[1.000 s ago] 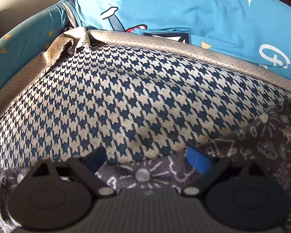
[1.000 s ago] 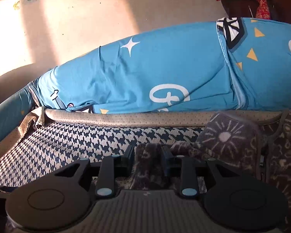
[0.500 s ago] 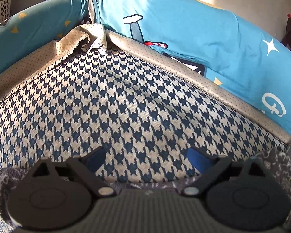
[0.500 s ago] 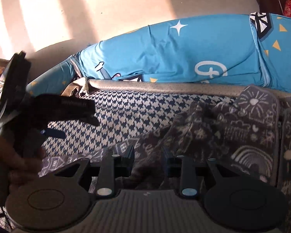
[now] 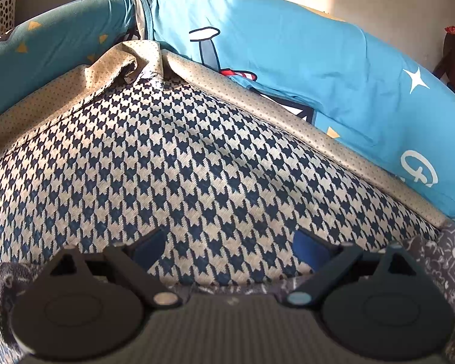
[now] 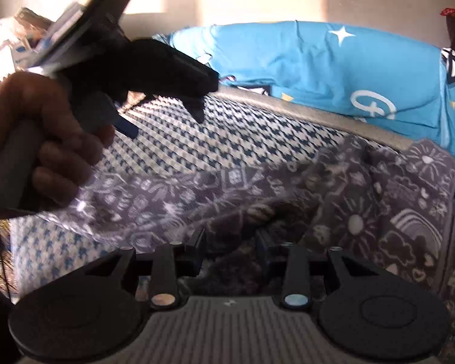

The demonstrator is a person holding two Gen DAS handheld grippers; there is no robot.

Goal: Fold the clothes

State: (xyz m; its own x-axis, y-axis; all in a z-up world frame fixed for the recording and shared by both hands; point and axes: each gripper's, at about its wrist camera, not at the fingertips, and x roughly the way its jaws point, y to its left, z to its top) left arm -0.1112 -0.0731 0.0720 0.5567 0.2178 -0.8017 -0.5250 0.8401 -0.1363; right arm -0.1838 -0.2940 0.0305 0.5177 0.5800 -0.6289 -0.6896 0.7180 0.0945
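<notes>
Two grippers stood at opposite ends of one garment, and that decided the reach. On the left, your left gripper (image 5: 227, 253) had its fingers spread wide with only the checked mat (image 5: 179, 163) showing between them and nothing held; the grey printed garment (image 6: 288, 194) showed only as a thin strip under its body. That garment ran long across the mat, left to right, below the blue cushion (image 6: 333, 69). At the right, your right gripper (image 6: 230, 250) had its fingers drawn close on a fold of it, so the loose end lay nearer your left hand (image 6: 42, 139).
</notes>
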